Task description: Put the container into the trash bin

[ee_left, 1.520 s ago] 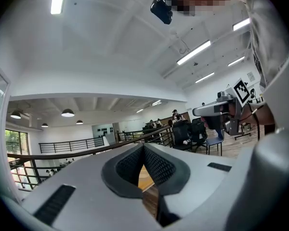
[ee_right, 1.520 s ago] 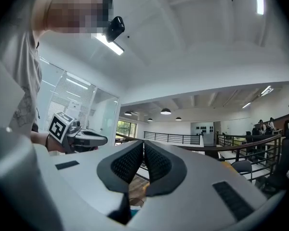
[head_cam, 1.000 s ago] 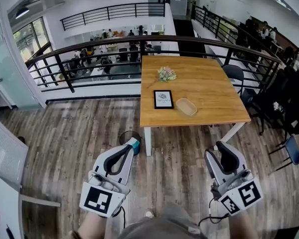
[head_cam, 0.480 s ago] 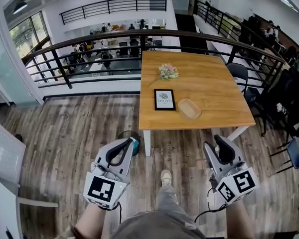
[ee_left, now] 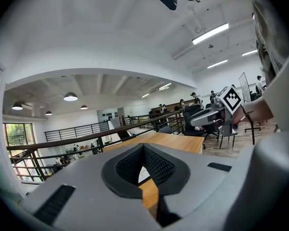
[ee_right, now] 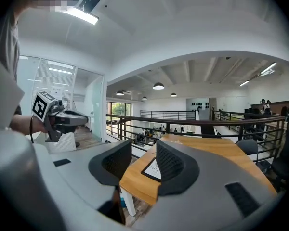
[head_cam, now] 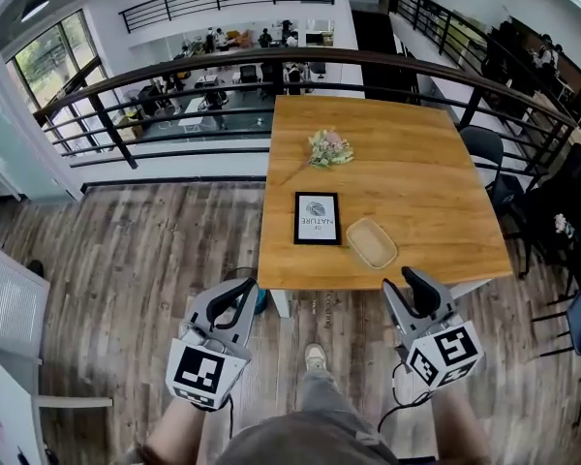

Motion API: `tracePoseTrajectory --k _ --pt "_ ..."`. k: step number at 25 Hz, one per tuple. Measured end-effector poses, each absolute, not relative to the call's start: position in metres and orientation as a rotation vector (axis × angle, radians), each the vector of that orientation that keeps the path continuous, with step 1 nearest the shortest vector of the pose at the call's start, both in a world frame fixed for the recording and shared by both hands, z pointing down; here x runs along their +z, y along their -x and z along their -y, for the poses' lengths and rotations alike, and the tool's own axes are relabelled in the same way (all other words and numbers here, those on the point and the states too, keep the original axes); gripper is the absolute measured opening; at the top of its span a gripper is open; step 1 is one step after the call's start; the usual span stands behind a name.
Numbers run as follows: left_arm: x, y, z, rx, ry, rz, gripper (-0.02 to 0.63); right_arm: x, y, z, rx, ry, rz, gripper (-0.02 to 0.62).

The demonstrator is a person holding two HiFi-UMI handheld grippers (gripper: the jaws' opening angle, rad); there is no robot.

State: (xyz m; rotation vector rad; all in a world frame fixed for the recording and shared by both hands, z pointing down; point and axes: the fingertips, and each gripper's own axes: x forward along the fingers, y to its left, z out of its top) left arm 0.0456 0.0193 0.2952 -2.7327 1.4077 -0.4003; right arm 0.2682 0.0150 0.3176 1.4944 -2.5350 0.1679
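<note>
The container lies on the table near its front edge, just right of a framed card. The left gripper has its jaws together with nothing in them. The right gripper has its jaws apart and is empty.

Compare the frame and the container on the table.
The frame is a black-edged rectangle with a white print; the container is a plain tan, rounded, shallow tray. The frame sits farther left; the container lies closer to the near edge of the table. Both rest on the wooden table, side by side.
</note>
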Motion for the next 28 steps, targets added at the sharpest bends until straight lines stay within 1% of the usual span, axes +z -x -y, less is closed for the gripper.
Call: tracePoseTrajectory --k 7,13,23,28 --pt "0.322 -0.064 0.064 -0.554 2.709 -1.447 0.015 0.357 -0.283 0.075 0.28 -1.413 2.522 0.175" --pt "0.347 -0.074 0.107 -0.652 2.709 -1.509 0.015 0.394 -0.292 0.125 0.369 -1.338 2.501 0.175" --pt "0.387 -0.084 0.134 -0.786 2.754 -1.535 0.015 0.451 -0.291 0.159 0.452 -1.24 2.439 0.178" --pt "0.408 -0.086 0.136 -0.835 2.78 -1.482 0.015 0.484 -0.289 0.164 0.476 -1.236 2.371 0.178"
